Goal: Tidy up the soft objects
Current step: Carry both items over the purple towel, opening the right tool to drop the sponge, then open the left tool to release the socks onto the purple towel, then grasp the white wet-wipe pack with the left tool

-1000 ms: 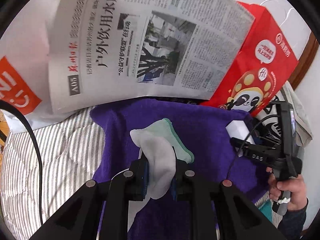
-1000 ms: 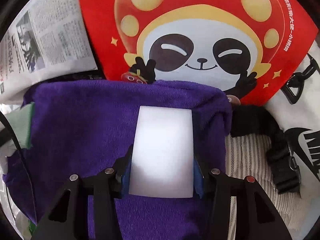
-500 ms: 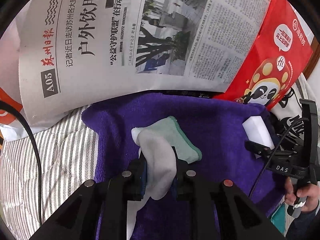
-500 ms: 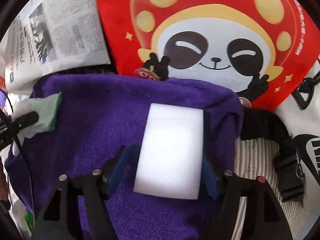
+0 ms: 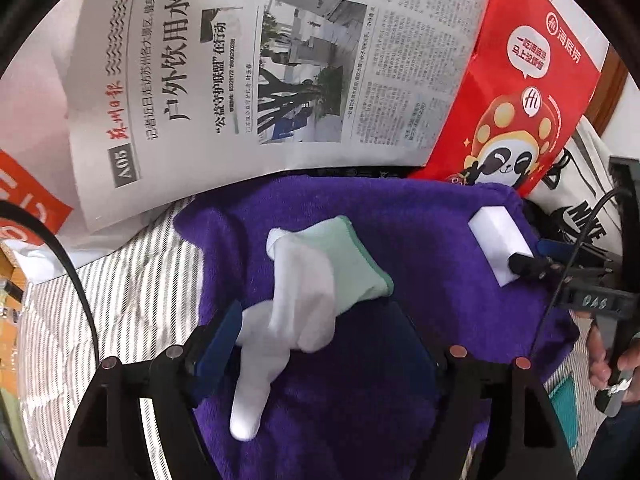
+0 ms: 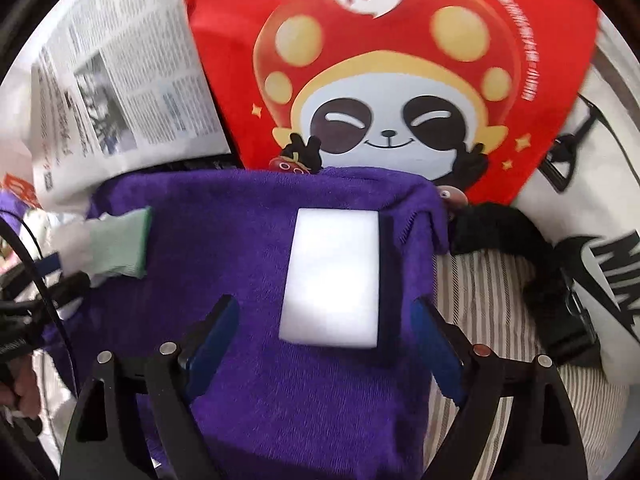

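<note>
Sock (image 5: 304, 292) lies on the purple towel (image 5: 420, 240), long axis running away from the spread, released left hand-held gripper (image 5: 320, 344); the white sponge (image 6: 334, 276) rests towel-right, ahead of the released right hand-held gripper (image 6: 324, 340).

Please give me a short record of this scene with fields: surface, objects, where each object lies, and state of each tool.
surface: purple towel on striped bedding
object 1: white sock with green cuff, lying on the towel's left part
object 2: white sponge block, lying on the towel's right part
left tool: open, sock between its fingers
right tool: open, around the sponge block
behind: newspaper, red panda bag
</note>
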The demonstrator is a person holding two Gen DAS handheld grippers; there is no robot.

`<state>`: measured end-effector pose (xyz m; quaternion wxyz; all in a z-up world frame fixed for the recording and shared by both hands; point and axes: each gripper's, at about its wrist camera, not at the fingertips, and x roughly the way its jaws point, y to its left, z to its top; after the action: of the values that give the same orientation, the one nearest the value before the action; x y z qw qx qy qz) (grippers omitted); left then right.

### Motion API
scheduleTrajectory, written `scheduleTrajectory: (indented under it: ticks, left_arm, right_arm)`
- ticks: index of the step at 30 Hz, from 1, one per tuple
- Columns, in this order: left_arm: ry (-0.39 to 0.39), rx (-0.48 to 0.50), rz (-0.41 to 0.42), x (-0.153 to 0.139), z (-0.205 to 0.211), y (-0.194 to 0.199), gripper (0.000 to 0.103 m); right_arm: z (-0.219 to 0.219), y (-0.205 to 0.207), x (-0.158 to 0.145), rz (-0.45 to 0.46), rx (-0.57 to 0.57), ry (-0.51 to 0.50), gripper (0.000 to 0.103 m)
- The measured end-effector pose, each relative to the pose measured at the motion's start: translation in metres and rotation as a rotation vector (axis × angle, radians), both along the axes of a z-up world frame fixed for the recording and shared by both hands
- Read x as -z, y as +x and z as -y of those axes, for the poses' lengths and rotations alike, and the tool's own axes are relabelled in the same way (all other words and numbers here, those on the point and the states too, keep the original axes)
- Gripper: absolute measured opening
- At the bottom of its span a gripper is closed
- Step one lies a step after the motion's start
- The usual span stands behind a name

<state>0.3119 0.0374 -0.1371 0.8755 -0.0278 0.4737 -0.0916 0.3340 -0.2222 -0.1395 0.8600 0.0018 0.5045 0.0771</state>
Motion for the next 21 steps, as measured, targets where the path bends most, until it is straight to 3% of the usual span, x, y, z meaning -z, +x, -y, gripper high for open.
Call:
scheduleTrajectory:
  ticks: [5,16,21]
  left_arm:
    - [0.017,-0.002,0.010,-0.013,-0.005,-0.016,0.075]
    - [0.048,-0.001,0.051,-0.047,-0.019,-0.083,0.075]
    - [-0.001,0.058,0.036,-0.049,-0.021,-0.131,0.075]
  right_arm:
    - [0.012,-0.022,-0.023,0.032,0.034,-0.025,0.087]
    - [0.021,-0.097,-0.057,0.082,0.108,0.052,0.087]
    - [0.022,-0.141,-0.065,0.108,0.137,0.052,0.087]
